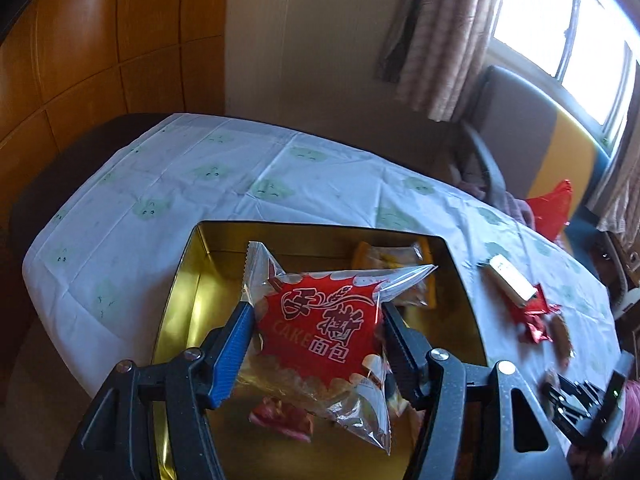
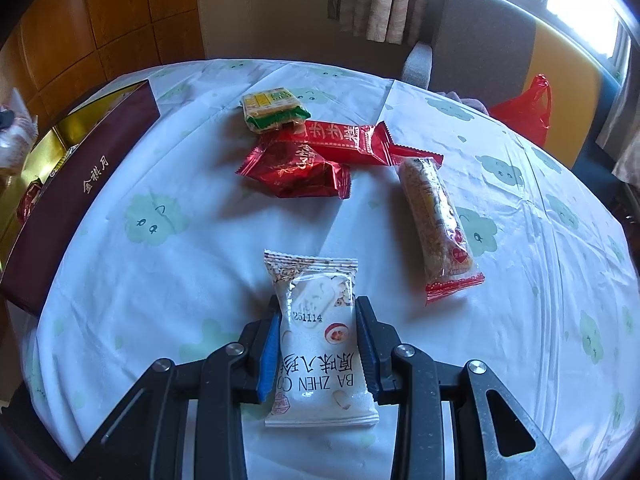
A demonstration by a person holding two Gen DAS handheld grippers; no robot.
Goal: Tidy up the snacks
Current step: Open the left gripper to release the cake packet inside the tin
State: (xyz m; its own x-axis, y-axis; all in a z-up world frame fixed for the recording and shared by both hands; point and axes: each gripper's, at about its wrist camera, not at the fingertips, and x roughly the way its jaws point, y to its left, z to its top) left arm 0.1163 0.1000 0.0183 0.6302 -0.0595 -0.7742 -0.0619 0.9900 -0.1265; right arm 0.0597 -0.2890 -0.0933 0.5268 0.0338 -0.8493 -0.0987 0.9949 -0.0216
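Over the gold tin [image 1: 180, 300], the left gripper [image 1: 316, 334] tilts downward clamping a red bread packet [image 1: 320, 332], while the right gripper [image 2: 316, 344], low over the tablecloth [image 2: 160, 280], pinches a white cake packet [image 2: 320, 344].

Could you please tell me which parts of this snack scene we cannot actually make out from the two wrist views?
- Left wrist view: the pink-red packet in the gold tin is blurred and half hidden under the cake bag held by the left gripper.
- Same view: the right gripper is cut off at the edge.
- Right wrist view: the tin's contents are hidden by its maroon wall.
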